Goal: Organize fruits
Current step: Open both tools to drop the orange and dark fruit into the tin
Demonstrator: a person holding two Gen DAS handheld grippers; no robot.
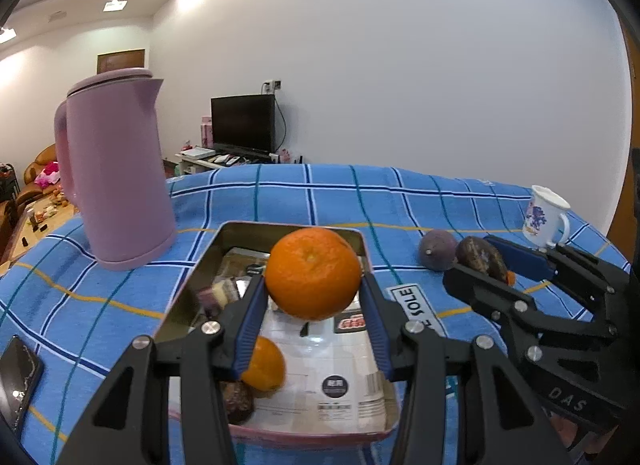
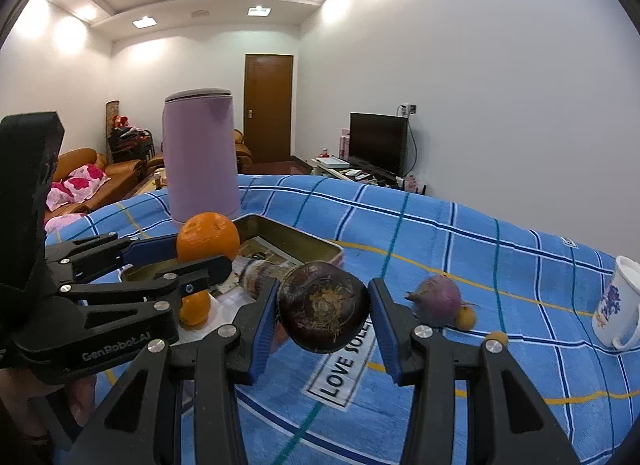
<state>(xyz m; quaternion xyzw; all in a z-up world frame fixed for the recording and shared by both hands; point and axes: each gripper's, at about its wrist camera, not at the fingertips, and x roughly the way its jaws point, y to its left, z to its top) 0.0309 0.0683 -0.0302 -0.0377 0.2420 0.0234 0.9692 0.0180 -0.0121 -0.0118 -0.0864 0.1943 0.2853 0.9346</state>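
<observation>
Black hand-held gripper (image 1: 314,307), blue pads (image 1: 248,329)

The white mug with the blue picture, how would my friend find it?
Start at the blue checked tablecloth. Go to its far right edge, away from the metal tin. The white mug stands alone there, the only thing with a handle and a blue cartoon print.

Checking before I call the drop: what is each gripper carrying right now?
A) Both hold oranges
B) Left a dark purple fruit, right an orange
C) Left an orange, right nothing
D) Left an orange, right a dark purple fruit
D: the left gripper clamps the orange above the tin tray, and the right gripper clamps the dark purple fruit.
</observation>
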